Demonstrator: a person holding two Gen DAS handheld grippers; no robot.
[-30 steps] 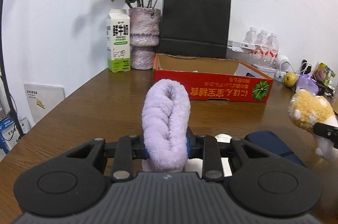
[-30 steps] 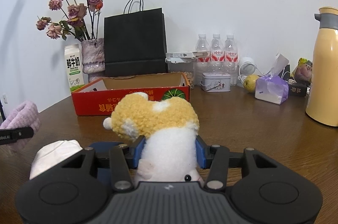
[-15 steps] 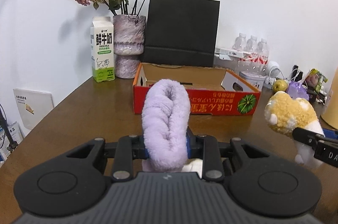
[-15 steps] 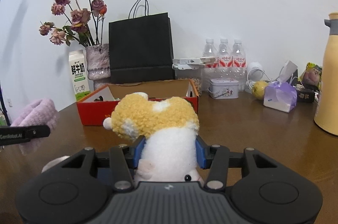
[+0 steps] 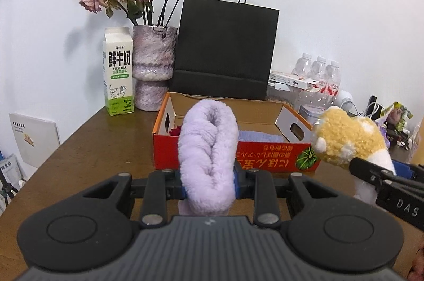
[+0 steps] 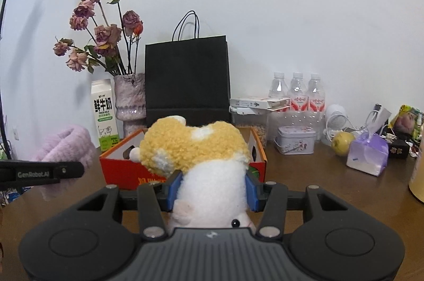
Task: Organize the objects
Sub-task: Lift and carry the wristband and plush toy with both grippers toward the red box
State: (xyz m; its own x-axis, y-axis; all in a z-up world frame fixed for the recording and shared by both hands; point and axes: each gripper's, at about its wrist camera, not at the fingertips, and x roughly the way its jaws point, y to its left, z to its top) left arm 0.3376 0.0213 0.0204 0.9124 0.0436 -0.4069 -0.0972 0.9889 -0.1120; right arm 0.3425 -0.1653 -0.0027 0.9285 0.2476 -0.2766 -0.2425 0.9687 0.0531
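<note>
Purple slipper (image 5: 208, 148) clamped between left gripper (image 5: 209, 181) fingers (image 5: 236, 181).

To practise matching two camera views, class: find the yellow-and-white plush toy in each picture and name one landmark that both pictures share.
Left wrist view: the yellow-and-white plush toy sits at the right edge, held in the right gripper, in front of the red cardboard box.
Right wrist view: it fills the lower centre, clamped between the blue fingers.
Shared landmark: the black paper bag behind the box.
</note>
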